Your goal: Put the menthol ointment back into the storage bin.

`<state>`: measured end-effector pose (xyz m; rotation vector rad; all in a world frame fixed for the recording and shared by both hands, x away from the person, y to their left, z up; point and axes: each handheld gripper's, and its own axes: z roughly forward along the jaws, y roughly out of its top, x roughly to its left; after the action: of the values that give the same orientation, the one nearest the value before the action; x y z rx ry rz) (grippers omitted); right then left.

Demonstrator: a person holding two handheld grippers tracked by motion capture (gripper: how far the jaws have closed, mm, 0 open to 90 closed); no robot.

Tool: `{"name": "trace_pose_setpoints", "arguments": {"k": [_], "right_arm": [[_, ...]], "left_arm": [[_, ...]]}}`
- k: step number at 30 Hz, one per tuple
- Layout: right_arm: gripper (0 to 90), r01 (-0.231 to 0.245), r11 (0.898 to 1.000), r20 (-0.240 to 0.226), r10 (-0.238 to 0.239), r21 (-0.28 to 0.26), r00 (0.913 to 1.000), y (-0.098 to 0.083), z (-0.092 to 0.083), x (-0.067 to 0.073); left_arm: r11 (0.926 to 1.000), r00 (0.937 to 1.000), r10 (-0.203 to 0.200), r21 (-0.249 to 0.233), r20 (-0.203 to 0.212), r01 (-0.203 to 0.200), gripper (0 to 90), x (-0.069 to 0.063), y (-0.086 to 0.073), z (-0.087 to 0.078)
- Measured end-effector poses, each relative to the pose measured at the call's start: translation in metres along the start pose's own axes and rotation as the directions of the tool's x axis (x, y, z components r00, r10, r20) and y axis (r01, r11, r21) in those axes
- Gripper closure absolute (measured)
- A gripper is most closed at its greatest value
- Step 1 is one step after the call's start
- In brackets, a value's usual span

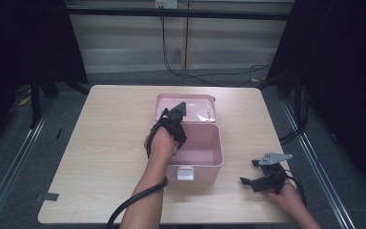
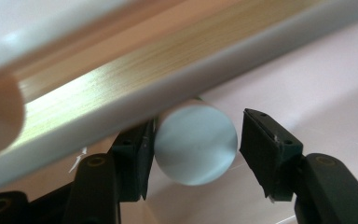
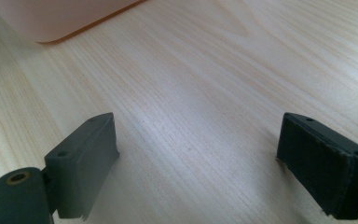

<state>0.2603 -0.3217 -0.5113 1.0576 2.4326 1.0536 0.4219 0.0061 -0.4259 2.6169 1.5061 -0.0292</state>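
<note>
Holding: left gripper [image 2: 193,149], jaws slightly parted around a smooth pale round cylinder end [image 2: 196,144], right pad clear
Box: glossy pink plastic box [image 1: 205,160], frame centre
Right gripper [image 3: 198,163]: jaws wide, empty, over grained wooden desk [image 3: 214,84]

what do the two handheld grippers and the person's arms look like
Both grippers are black, each with two blocky dark jaws whose pads carry small screw holes. The left gripper has a dark three-cornered plate on top and a thick black cable trailing along the forearm. The right gripper carries a grey three-cornered plate. Both forearms are bare, with no sleeves.
</note>
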Motion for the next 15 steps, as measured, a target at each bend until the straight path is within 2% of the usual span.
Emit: {"name": "trace_pose_setpoints", "arguments": {"k": [11, 14, 15], "right_arm": [[11.5, -0.001, 1.000, 0.000, 0.001, 0.000, 1.0000, 0.000, 0.000, 0.000], [11.5, -0.001, 1.000, 0.000, 0.001, 0.000, 1.0000, 0.000, 0.000, 0.000], [11.5, 0.000, 1.000, 0.000, 0.000, 0.000, 1.0000, 0.000, 0.000, 0.000]], "left_arm": [[0.9998, 0.9996, -0.012, -0.017, 0.024, 0.013, 37.9, 0.003, -0.002, -0.009], [0.9997, 0.9994, -0.007, -0.023, 0.034, 0.008, 36.0, 0.004, -0.003, -0.011], [0.9997, 0.9992, 0.006, -0.024, 0.040, -0.005, 35.2, 0.004, -0.003, -0.012]]}}
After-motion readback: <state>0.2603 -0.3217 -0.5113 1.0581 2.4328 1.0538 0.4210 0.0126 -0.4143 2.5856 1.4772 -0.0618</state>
